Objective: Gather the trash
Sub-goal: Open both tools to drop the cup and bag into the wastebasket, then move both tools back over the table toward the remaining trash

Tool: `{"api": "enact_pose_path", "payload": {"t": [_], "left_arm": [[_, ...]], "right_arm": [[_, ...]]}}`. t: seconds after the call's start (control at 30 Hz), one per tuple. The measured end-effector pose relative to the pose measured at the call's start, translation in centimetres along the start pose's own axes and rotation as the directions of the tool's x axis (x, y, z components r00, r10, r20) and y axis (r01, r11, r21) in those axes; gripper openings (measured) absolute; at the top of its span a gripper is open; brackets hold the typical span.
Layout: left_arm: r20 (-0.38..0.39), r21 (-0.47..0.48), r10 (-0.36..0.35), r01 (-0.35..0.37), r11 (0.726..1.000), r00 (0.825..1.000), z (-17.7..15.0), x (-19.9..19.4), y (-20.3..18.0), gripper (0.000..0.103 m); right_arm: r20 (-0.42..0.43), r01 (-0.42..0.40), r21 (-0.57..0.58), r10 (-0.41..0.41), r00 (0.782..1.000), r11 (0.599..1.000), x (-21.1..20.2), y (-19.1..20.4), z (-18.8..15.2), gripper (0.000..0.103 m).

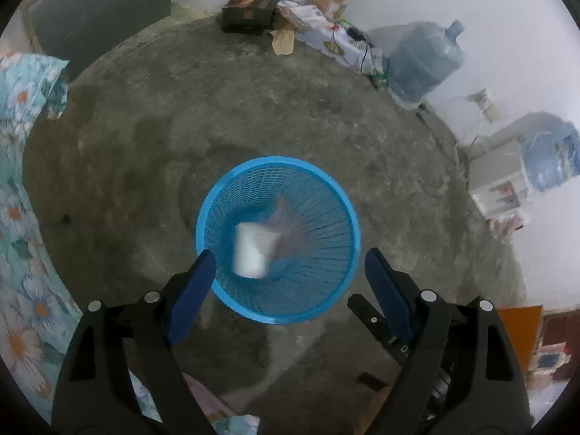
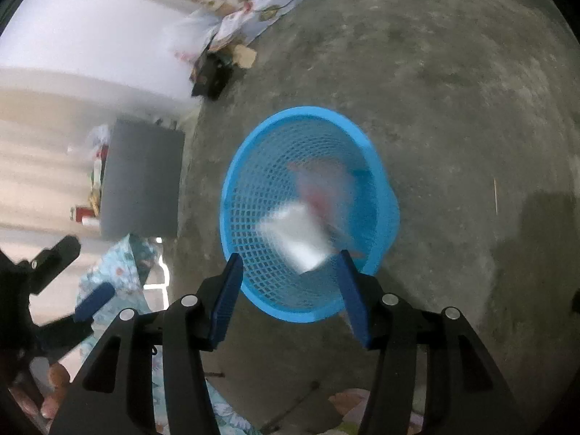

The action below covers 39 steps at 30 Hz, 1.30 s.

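Note:
A blue mesh basket (image 1: 224, 188) stands on the concrete floor; it also shows in the right wrist view (image 2: 253, 188). A blurred white piece of trash (image 1: 252, 250) is inside its mouth, with a clear pinkish plastic bag (image 1: 286, 224) behind it. In the right wrist view the white piece (image 2: 297, 239) and the pinkish bag (image 2: 322, 185) are blurred too. My left gripper (image 1: 288, 266) is open and empty above the basket's near rim. My right gripper (image 2: 290, 266) is open and empty above the basket. The left gripper also shows in the right wrist view (image 2: 65, 275).
Floral bedding (image 1: 21, 217) lies at the left. Two water jugs (image 1: 424, 61) stand by the white wall. Dark boxes (image 1: 250, 12), paper and a cable lie at the far wall. A grey board (image 2: 141, 177) stands left of the basket.

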<state>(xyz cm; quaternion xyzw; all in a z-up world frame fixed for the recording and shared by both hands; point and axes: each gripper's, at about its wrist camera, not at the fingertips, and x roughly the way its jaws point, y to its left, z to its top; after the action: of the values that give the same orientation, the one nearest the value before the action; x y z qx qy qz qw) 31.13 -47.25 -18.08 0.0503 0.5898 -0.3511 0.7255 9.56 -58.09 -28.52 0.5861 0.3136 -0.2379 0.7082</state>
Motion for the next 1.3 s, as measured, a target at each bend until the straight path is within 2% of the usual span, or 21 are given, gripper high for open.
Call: {"api": "enact_pose_path", "payload": {"t": [0.23, 0.37, 0.5, 0.7, 0.8, 0.93, 1.2, 1.3], "left_arm": [[0.114, 0.051, -0.051, 0.046, 0.998, 0.992, -1.5, -6.1, -0.3, 0.08], [0.187, 0.094, -0.108, 0.091, 0.991, 0.976, -2.7, -11.4, -0.7, 0.081], [0.259, 0.152, -0.132, 0.094, 0.984, 0.957, -4.7, -17.1, -0.8, 0.083], [0.355, 0.193, -0.16, 0.096, 0.977, 0.921, -9.5, -26.3, 1.3, 0.089], [0.396, 0.199, -0.127, 0.051, 0.979, 0.91, -12.5, -30.1, 2.9, 0.092], [0.445, 0.157, -0.056, -0.016, 0.988, 0.894, -17.2, -34.9, 5.8, 0.094], [0.503, 0.008, -0.003, -0.002, 1.0, 0.864, -24.7, -40.3, 12.5, 0.094], [0.549, -0.054, 0.031, -0.002, 0.999, 0.835, -27.8, -42.1, 14.9, 0.094]], "right_arm": [[0.072, -0.028, -0.013, 0.029, 0.997, 1.0, -3.4, 1.1, -2.2, 0.055], [0.131, -0.034, -0.081, 0.044, 0.99, 0.996, -6.8, 4.0, -4.3, 0.058], [0.191, -0.031, -0.185, 0.067, 0.979, 0.982, -10.0, 8.0, -6.0, 0.068], [0.254, -0.012, -0.366, 0.112, 0.961, 0.93, -15.2, 14.1, -9.9, 0.085], [0.276, 0.024, -0.45, 0.113, 0.954, 0.892, -17.1, 16.9, -12.2, 0.092], [0.286, 0.057, -0.527, 0.114, 0.951, 0.848, -18.8, 20.0, -14.9, 0.097], [0.292, 0.128, -0.643, 0.088, 0.952, 0.755, -19.9, 24.9, -20.6, 0.096], [0.319, 0.193, -0.677, 0.047, 0.947, 0.711, -20.0, 26.4, -22.9, 0.096]]}}
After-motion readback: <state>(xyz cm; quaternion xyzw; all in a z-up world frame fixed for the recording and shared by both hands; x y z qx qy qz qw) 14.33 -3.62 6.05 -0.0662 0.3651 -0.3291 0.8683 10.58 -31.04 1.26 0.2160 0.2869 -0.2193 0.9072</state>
